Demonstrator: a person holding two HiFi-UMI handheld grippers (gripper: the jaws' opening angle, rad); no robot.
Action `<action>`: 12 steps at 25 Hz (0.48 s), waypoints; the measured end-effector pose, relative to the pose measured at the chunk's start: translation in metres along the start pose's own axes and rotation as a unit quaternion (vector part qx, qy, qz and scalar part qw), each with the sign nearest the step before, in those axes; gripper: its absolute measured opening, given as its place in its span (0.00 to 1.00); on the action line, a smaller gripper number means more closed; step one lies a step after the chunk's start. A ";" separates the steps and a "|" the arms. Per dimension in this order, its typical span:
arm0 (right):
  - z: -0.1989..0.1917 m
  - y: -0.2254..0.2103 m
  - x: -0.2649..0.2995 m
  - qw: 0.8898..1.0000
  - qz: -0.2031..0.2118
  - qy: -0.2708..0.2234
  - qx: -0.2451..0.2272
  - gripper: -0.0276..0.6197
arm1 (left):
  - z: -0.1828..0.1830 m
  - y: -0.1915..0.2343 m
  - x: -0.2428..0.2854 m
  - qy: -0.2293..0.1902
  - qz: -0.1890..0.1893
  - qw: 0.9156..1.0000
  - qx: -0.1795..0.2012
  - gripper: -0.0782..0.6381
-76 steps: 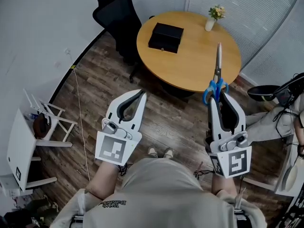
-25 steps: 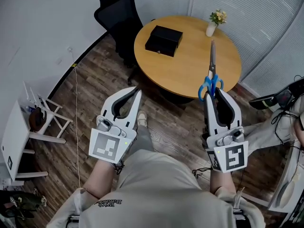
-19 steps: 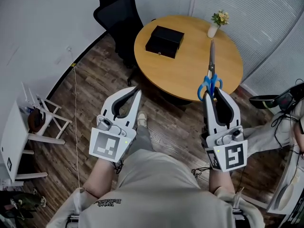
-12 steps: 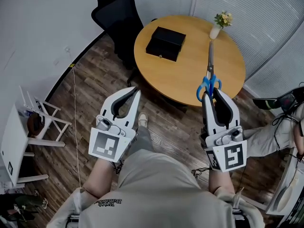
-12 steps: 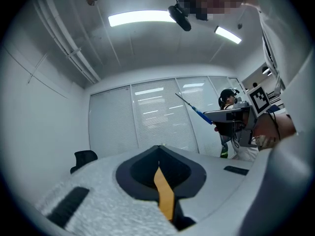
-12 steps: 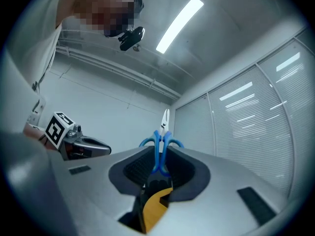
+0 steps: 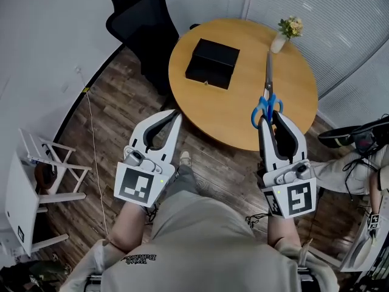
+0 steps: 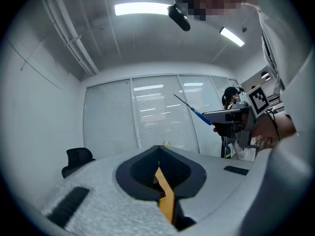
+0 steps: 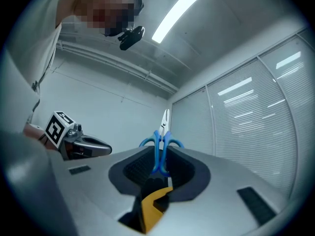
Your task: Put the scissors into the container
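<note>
Scissors (image 7: 267, 93): one pair, blue handles clamped in the right claw (image 7: 268, 117)
Left claw (image 7: 174, 117): pinched together, empty
Container (image 7: 212, 63): one black box on the counter (image 7: 234, 111)

No word, number or brand can be read with certainty in any view. A line of dark print (image 7: 144, 261) runs across the grey shirt (image 7: 200, 242) at the bottom of the head view, but it stands upside down and is too small to decipher. The left marker cube (image 7: 139, 189) on the left tongs (image 7: 176, 115) and the right marker cube (image 7: 296, 201) on the right tongs (image 7: 268, 119) carry only black-and-white square code patterns, with no letters or figures.
</note>
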State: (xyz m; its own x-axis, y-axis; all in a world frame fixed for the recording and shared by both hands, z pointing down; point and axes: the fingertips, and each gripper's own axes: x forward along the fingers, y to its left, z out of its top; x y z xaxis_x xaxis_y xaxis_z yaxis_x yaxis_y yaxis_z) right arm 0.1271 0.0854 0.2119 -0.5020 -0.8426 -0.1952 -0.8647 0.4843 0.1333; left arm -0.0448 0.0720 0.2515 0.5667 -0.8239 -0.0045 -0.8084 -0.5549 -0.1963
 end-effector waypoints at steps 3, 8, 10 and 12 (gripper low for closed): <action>-0.005 -0.006 0.034 1.000 -0.008 0.010 0.001 0.18 | -0.004 0.027 0.023 0.005 -0.014 1.000 -0.003 0.14; -0.015 -0.016 0.101 0.999 -0.014 0.034 -0.007 0.18 | -0.008 0.081 0.068 0.008 -0.032 0.999 -0.009 0.14; -0.025 -0.020 0.131 0.999 -0.014 0.046 -0.010 0.18 | -0.012 0.106 0.088 0.009 -0.040 0.999 -0.012 0.14; -0.034 -0.023 0.155 0.998 -0.019 0.054 -0.008 0.18 | -0.016 0.126 0.105 0.010 -0.049 0.999 -0.014 0.14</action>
State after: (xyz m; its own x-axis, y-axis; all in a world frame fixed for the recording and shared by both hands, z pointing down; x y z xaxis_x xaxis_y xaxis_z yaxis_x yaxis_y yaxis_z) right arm 0.0700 -0.0648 0.2118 -0.4628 -0.8814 -0.0947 -0.8825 0.4480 0.1430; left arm -0.0901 -0.0860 0.2422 0.6399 -0.7677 0.0325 -0.7538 -0.6354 -0.1675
